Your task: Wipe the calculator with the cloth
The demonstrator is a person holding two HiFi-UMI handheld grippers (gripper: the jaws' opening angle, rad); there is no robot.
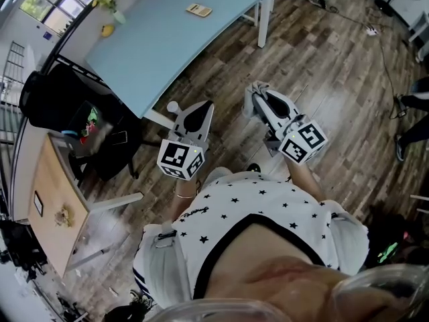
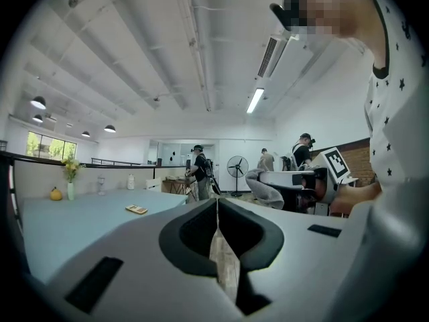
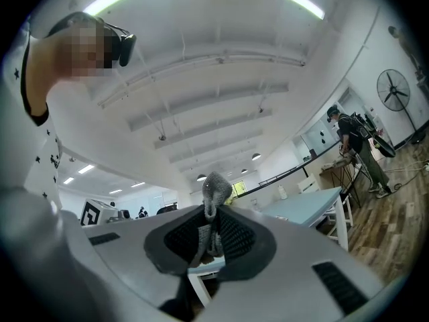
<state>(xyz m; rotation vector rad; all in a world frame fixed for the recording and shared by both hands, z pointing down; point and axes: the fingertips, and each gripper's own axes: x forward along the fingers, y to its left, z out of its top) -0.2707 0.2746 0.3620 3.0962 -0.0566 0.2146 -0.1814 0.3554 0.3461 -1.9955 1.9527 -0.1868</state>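
Observation:
The calculator [image 1: 199, 9] is a small beige slab lying on the far part of the light blue table [image 1: 167, 45]; in the left gripper view the calculator [image 2: 136, 209] shows well ahead on the table top. My left gripper [image 1: 204, 107] is shut with nothing between its jaws, and it hangs over the wooden floor short of the table. My right gripper [image 1: 259, 94] is shut on a grey cloth [image 1: 253, 102], also over the floor. The cloth [image 3: 214, 192] sticks up out of the closed jaws, and the cloth [image 2: 265, 187] droops from the right gripper in the left gripper view.
A black chair with a bag [image 1: 60, 102] and a wooden desk [image 1: 53, 200] stand to the left. A yellow fruit [image 1: 107, 29] and a flower vase [image 2: 70, 180] sit at the table's far end. People and a standing fan [image 2: 236, 167] are at the back.

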